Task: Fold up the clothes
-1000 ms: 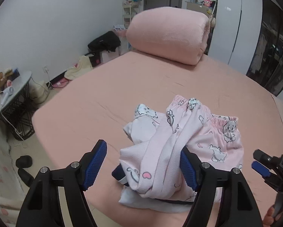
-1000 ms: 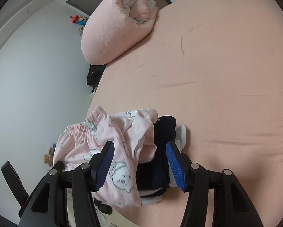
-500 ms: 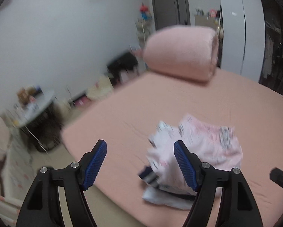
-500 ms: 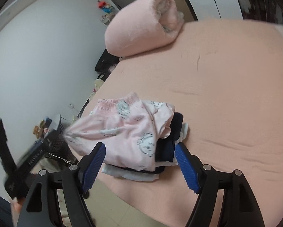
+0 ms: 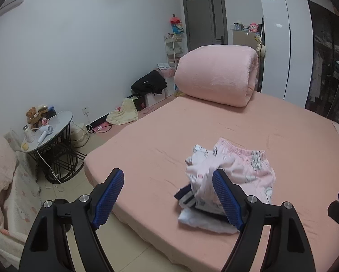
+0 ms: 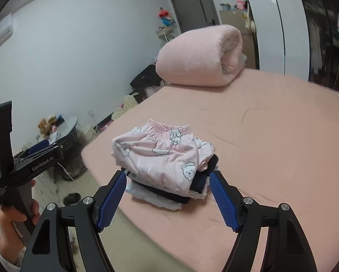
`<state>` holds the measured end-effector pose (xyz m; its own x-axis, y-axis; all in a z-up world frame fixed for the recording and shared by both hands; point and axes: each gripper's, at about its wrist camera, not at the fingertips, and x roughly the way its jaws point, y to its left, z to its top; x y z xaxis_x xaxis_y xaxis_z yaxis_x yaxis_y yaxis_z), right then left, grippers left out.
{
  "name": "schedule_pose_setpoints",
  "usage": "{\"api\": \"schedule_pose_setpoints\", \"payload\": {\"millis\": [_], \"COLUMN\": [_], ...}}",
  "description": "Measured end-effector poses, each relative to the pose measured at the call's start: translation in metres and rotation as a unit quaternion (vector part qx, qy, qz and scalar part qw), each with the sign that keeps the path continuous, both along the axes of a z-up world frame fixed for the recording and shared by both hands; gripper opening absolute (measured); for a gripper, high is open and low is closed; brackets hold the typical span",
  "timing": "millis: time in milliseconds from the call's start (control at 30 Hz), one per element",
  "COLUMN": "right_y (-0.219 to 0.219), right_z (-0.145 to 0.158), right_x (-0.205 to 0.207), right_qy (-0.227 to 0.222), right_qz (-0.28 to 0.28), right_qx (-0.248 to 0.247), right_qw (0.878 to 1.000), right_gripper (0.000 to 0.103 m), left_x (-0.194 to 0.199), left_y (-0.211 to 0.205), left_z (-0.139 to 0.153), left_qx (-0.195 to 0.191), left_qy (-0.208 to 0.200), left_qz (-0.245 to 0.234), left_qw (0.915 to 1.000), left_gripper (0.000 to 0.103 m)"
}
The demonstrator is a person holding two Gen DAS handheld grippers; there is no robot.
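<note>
Folded pink pyjama trousers [image 6: 162,151] with a cartoon print lie on top of a dark navy garment [image 6: 205,176] and a white one [image 5: 201,219]. The stack sits near the front corner of the pink bed [image 5: 237,127]. My left gripper [image 5: 167,176] hovers short of the stack, over the bed's edge. Its jaws are opening and nothing is between them. My right gripper [image 6: 167,176] is open and held back from the stack, with its fingers framing it from a distance. A hand [image 6: 13,217] holds the left gripper's handle at the left of the right wrist view.
A rolled pink duvet [image 5: 217,74] lies at the far end of the bed. Left of the bed stands a round side table [image 5: 54,124] with a hair dryer and trailing cord. Bags [image 5: 149,83] and a shelf stand by the wall, wardrobes [image 5: 289,45] on the right.
Both grippers have pulled back and up from the stack. The left one had pink fabric between its fingers and now has none. The right one has rolled level and its jaws are wider.
</note>
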<state>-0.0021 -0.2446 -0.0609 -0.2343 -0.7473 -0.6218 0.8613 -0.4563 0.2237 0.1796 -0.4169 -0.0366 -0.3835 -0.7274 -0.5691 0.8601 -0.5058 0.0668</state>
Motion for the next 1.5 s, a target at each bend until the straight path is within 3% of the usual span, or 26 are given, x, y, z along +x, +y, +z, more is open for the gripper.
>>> {"api": "schedule_pose_setpoints", "payload": {"millis": [67,233,400,533,667,833,967,1067,1167,1333,1500], "right_y": [0.005,0.025,0.046,0.058,0.064,0.068,0.07,0.069,0.068,0.067,0.072], "right_z": [0.003,0.01,0.022,0.032,0.037,0.04,0.04,0.038,0.036,0.03,0.027], "right_x": [0.011,0.038,0.057,0.066,0.068,0.072,0.088,0.103,0.109,0.113,0.117], "right_qy": [0.026,0.079,0.106,0.109,0.098,0.073,0.12,0.162,0.16,0.128,0.103], "right_qz": [0.013,0.037,0.044,0.039,0.024,-0.005,-0.032,-0.042,-0.049,-0.039,-0.042], "right_qx": [0.01,0.024,0.003,-0.019,-0.039,-0.045,-0.043,-0.041,-0.031,0.007,0.029], "right_qw": [1.0,0.996,0.993,0.993,0.994,0.996,0.991,0.985,0.985,0.991,0.993], "right_gripper": [0.076,0.076,0.076,0.076,0.077,0.077,0.077,0.077,0.077,0.077,0.077], "left_x": [0.009,0.045,0.053,0.052,0.055,0.067,0.066,0.066,0.07,0.061,0.058], "left_y": [0.007,0.038,0.063,0.077,0.084,0.102,0.12,0.118,0.115,0.124,0.135], "left_z": [-0.005,-0.013,-0.019,-0.021,-0.021,-0.019,-0.024,-0.027,-0.026,-0.021,-0.014], "left_qx": [0.013,0.05,0.074,0.101,0.155,0.148,0.073,0.073,0.086,0.05,0.062], "left_qy": [0.017,0.118,0.142,0.148,0.182,0.203,0.142,0.123,0.125,0.077,0.086], "left_qz": [-0.001,0.019,0.017,0.012,0.007,0.013,0.019,0.027,0.039,0.052,0.031], "left_qw": [0.9998,0.9916,0.9869,0.9838,0.971,0.9678,0.9869,0.9894,0.9877,0.9944,0.9938], "left_gripper": [0.08,0.08,0.081,0.081,0.081,0.081,0.081,0.081,0.081,0.082,0.083]}}
